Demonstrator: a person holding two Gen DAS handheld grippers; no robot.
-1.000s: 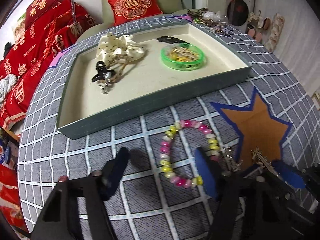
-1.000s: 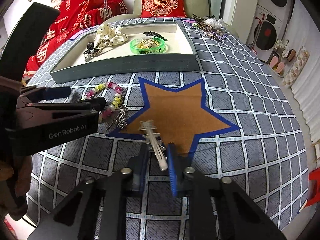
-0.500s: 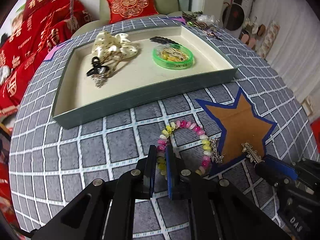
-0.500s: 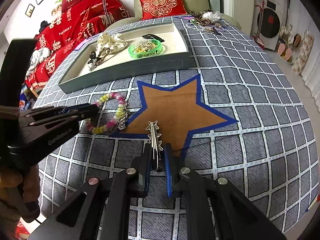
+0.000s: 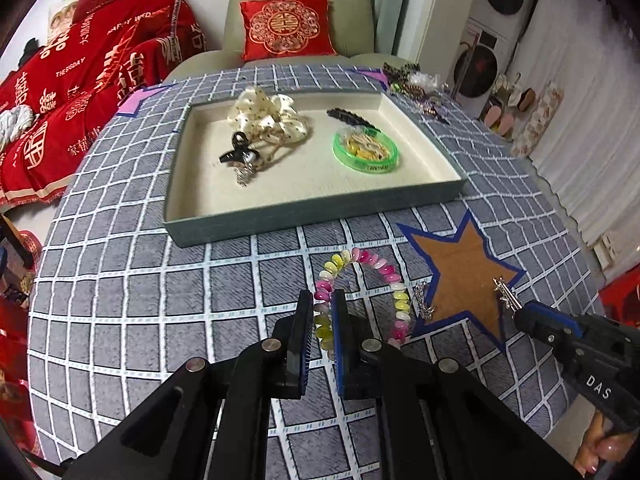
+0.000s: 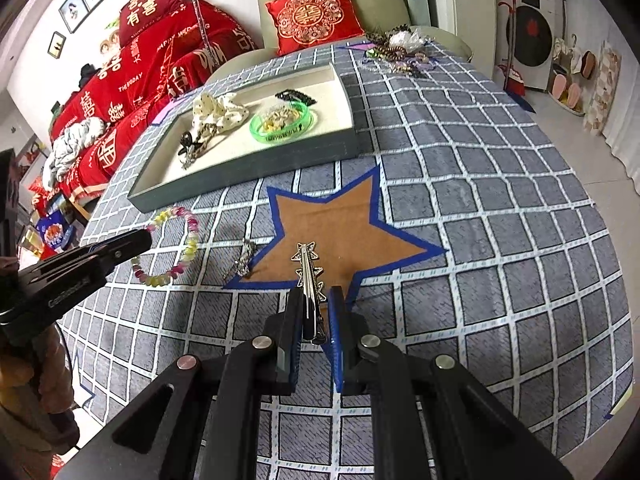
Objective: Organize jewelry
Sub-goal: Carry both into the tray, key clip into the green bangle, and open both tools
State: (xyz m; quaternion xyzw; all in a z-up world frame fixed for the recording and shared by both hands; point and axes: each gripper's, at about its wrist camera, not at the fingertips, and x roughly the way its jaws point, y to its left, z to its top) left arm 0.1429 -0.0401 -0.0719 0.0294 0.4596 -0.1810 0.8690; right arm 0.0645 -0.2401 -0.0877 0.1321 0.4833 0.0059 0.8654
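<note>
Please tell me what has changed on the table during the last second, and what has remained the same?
The left gripper, open a second ago, closed on the beaded bracelet. The right gripper, already around the silver hair clip, tightened on it. Both have begun lifting. The tray, its contents and the small silver chain stayed put.

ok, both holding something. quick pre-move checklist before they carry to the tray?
1. Left gripper shut on the beaded bracelet: ok.
2. Right gripper shut on the silver hair clip: ok.
3. Bracelet clear of the cloth: cannot tell, its far loop may rest on it.
4. Small silver chain at the star's edge apart from both held items: ok.
5. Free floor in the tray: ok, front part bare; scrunchie and green dish sit further back.
6. Grippers apart from each other: ok.
</note>
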